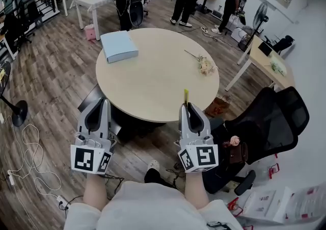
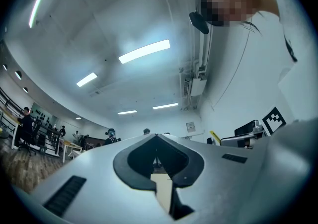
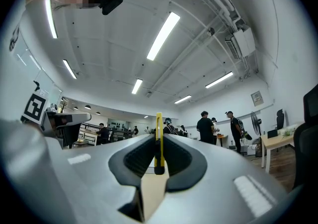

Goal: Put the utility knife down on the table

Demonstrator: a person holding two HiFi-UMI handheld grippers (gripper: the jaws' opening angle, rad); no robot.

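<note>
A slim yellow utility knife (image 1: 186, 96) stands upright between the jaws of my right gripper (image 1: 187, 105), which is shut on it just at the near edge of the round beige table (image 1: 153, 86). In the right gripper view the knife (image 3: 158, 141) sticks up from the closed jaws of my right gripper (image 3: 158, 161). My left gripper (image 1: 100, 104) is held level beside it, at the table's near left edge, shut with nothing in it. Its closed jaws (image 2: 157, 161) point out across the room.
A light blue box (image 1: 118, 46) lies on the table's far left. A small sprig of dried flowers (image 1: 202, 63) lies at its right side. A black office chair (image 1: 270, 122) stands to the right, a floor fan (image 1: 18, 111) to the left. People stand at the back.
</note>
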